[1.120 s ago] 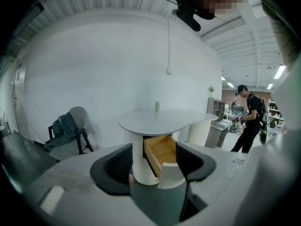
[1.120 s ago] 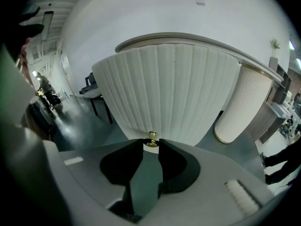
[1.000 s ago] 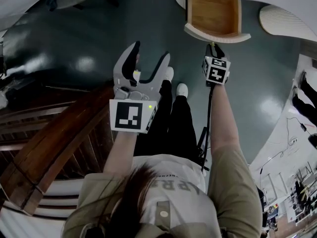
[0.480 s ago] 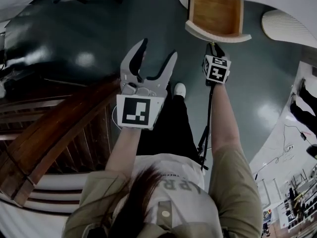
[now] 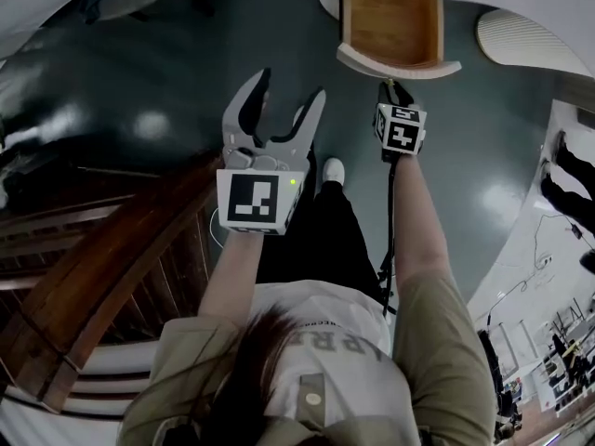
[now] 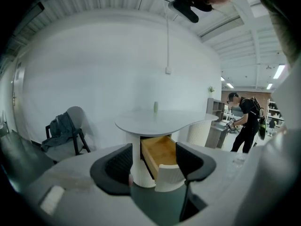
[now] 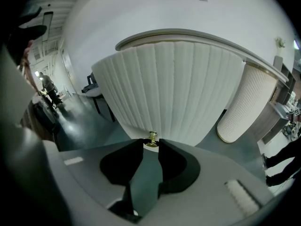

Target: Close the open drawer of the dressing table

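The dressing table's drawer (image 5: 390,21) stands pulled out, its wooden inside showing behind a white ribbed front (image 5: 400,68). My right gripper (image 5: 390,84) is at that front. In the right gripper view the small brass knob (image 7: 151,136) sits between the tips of the right gripper (image 7: 150,144), with the jaws closed narrowly on it, and the ribbed front (image 7: 178,93) fills the view. My left gripper (image 5: 291,86) hangs open in the air to the left, holding nothing. The left gripper view frames the open drawer (image 6: 160,152) between the wide-apart jaws of the left gripper (image 6: 154,149), well short of it.
Dark wooden furniture (image 5: 93,249) lies at the left by my left arm. A white ribbed pedestal (image 7: 244,107) stands right of the drawer. A chair with dark clothing (image 6: 66,126) is at the far left, a small bottle (image 6: 155,107) on the tabletop, a person (image 6: 247,121) far right.
My left gripper has drifted slightly forward and stays open. The right gripper has kept still at the drawer front.
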Available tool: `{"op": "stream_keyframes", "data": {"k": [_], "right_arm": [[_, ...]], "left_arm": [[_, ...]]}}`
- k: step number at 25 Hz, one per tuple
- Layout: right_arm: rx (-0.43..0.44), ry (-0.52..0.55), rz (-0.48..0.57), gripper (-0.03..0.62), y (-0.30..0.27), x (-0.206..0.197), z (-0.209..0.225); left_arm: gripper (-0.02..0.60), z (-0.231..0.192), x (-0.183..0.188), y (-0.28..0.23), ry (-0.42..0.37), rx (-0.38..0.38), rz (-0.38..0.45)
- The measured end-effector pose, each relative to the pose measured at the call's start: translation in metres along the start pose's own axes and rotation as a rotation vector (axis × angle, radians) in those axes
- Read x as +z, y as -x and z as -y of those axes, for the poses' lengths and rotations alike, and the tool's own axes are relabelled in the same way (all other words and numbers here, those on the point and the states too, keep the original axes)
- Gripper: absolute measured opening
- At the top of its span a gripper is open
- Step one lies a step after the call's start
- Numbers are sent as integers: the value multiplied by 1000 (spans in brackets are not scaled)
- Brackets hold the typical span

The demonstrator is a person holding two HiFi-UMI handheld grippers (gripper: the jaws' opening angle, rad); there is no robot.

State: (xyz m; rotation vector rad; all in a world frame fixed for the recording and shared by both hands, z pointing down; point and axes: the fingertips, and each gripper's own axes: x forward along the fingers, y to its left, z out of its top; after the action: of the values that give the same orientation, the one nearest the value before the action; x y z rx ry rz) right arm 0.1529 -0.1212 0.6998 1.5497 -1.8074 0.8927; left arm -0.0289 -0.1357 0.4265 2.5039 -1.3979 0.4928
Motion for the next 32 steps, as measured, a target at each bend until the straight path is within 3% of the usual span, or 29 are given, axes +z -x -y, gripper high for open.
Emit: {"op": "stream_keyframes", "data": {"k": [32], "right_arm": [[-21, 6, 27, 106, -25, 33, 1]], "left_arm": [[302, -47, -44, -47, 17, -11, -64]]}}
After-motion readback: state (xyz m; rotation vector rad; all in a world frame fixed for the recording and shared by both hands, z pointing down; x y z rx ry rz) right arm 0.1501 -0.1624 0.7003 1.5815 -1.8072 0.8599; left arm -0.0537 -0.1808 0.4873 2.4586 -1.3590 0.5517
